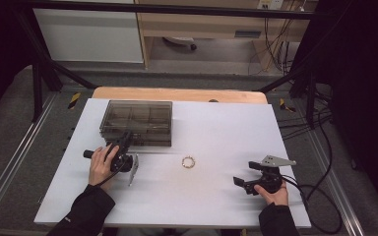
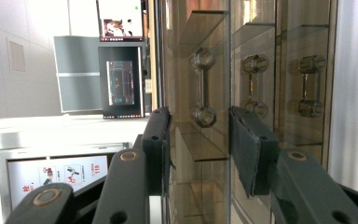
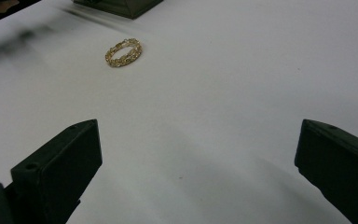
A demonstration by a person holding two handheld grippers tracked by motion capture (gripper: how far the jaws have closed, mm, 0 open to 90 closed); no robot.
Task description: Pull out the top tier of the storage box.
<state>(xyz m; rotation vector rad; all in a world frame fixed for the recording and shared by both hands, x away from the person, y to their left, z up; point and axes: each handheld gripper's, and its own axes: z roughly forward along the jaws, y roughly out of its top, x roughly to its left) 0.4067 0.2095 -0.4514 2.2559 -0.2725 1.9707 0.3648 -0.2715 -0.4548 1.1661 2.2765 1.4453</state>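
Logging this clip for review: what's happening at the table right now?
A person works with a hand-held gripper in each hand. The left hand-held gripper is at the front edge of the smoky clear compartment box, jaws either side of its front wall. The right hand-held gripper rests open on the white table, pointing toward the gold bracelet lying untouched mid-table.

Gold chain bracelet, smoky translucent brown box, white table, black tools, black sleeves
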